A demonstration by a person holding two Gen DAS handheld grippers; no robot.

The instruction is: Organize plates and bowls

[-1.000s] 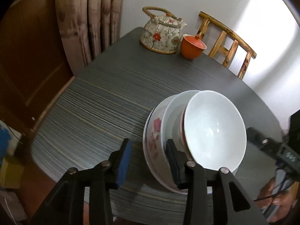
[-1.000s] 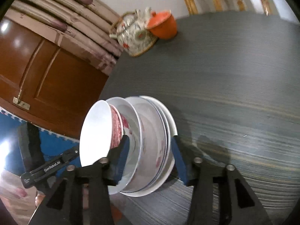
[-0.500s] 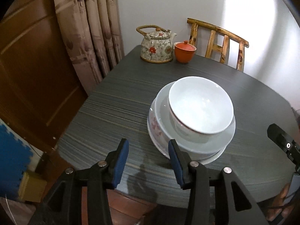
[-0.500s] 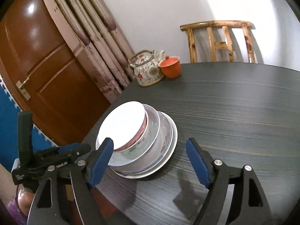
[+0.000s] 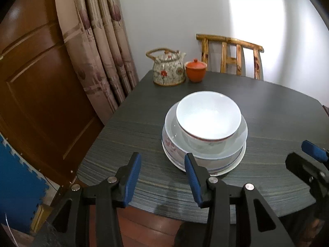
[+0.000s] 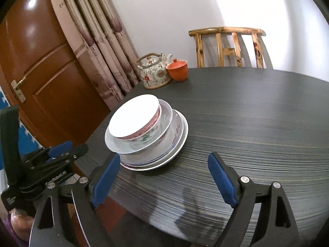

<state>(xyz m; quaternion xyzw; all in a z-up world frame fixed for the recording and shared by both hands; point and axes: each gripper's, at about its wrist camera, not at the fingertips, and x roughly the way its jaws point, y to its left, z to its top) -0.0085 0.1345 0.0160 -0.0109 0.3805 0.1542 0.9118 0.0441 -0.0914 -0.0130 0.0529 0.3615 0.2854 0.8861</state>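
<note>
Blue-padded right hand-held gripper (image 6: 164,179) has released the stack (image 6: 147,135).

Bright light washes the wall (image 5: 257,16) ahead and to the right of each tool, nearly blowing it out. A glare spot shines on the door (image 6: 30,2) at upper left. Soft tool shadows fall on the desk (image 6: 257,111) just ahead. Fisheye bending curves the edges; corners go black; focus stays reasonably sharp.

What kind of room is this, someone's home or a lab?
Most likely a home dining corner. A dark table holds a floral teapot, an orange lidded cup and a stack of bowls and plates; a wooden chair, curtains and a wooden door stand behind.
</note>
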